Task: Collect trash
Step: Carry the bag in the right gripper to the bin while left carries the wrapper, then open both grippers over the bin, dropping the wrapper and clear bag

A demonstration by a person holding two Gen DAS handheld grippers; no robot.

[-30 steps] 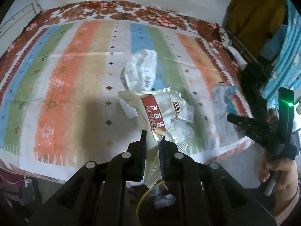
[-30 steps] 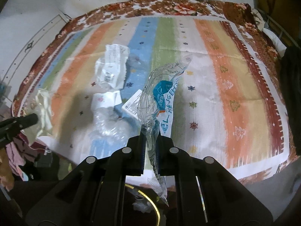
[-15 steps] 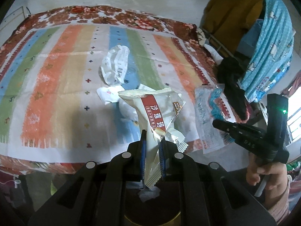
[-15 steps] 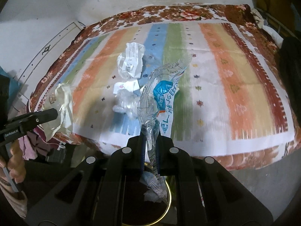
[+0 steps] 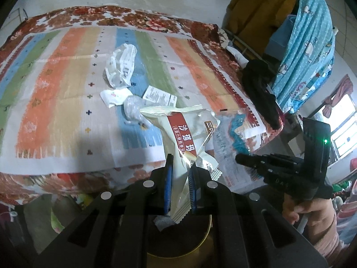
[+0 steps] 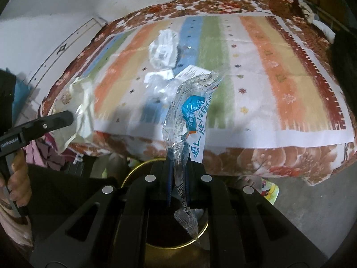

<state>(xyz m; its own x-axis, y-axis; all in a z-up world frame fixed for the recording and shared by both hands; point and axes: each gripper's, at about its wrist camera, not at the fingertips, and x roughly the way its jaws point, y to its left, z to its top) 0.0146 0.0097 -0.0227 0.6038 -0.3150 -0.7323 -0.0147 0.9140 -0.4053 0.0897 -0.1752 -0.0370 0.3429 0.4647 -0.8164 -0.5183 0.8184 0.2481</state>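
Both tools have pulled back off the bed (image 5: 67, 93) over the last second. Earlier the views were all bedspread; now the bed edge sits mid-frame and the gold-rimmed bin (image 6: 176, 243) shows directly under both tools. To me that means the carry leg is basically done and the drop is next.

Left tool (image 5: 179, 174): pressed together on the cream snack wrapper (image 5: 178, 138) with the red band, gripping its lower part. The wrapper stands up above the pads and its crimped tail hangs down over the bin mouth (image 5: 178, 243). Some white scraps are already in the bin.

Right tool (image 6: 177, 174): pressed together on the clear plastic wrapper (image 6: 189, 111) with the blue print, pinched low. Its tail dangles inside the bin rim; the rest rises in front of the bed edge.

Relative to the bin, both held wrappers are right above the opening, so I judge a release would land them inside. The upper parts are tall and light, so they could catch the rim.

Left on the bed, well beyond the bin: a crumpled white bag (image 5: 121, 67), a white paper scrap (image 5: 113, 96), a clear crumpled wrapper (image 5: 133, 109) and a printed label (image 5: 159, 96), clustered on the blue stripe. I need another trip for those.
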